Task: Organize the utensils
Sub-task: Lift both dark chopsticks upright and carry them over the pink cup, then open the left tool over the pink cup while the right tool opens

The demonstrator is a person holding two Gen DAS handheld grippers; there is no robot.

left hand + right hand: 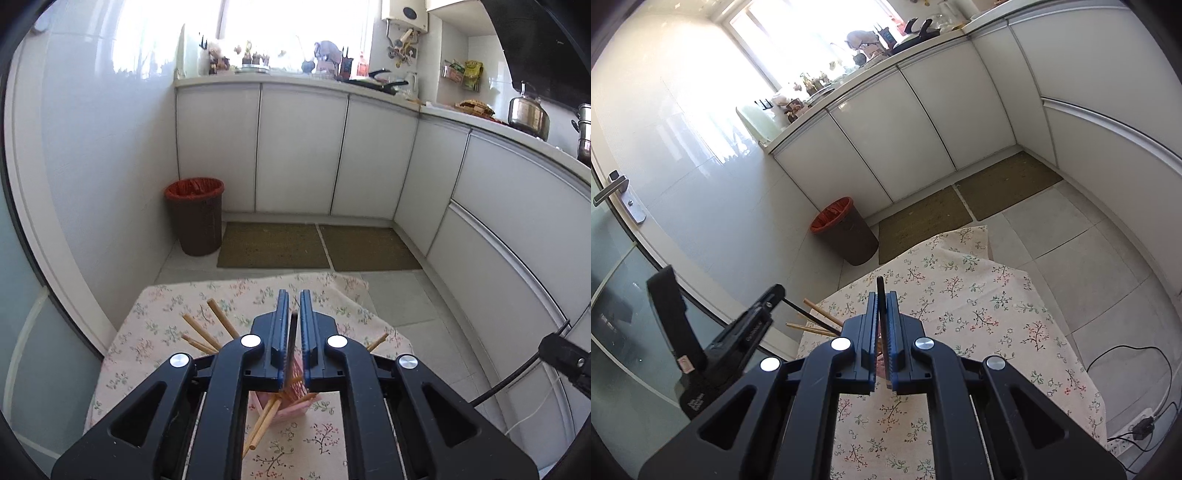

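Observation:
My left gripper [294, 295] is shut on a thin dark utensil handle [294, 334] above a pink slotted utensil holder [295, 400]. Several wooden chopsticks [208, 330] stick out of the holder, fanning left, and one end shows on the right [377, 342]. My right gripper [882, 295] is shut on a thin black utensil handle [881, 291] that pokes up past its fingertips. The chopsticks [822, 314] show to its left, and the left gripper's body [738, 339] is at lower left. Both are above the floral tablecloth [960, 295].
A brown bin with a red liner [195, 218] stands on the floor by the wall. White cabinets [303, 147] line the back and right, with two floor mats [317, 245] before them. A power strip and cable [1137, 428] lie on the floor at right.

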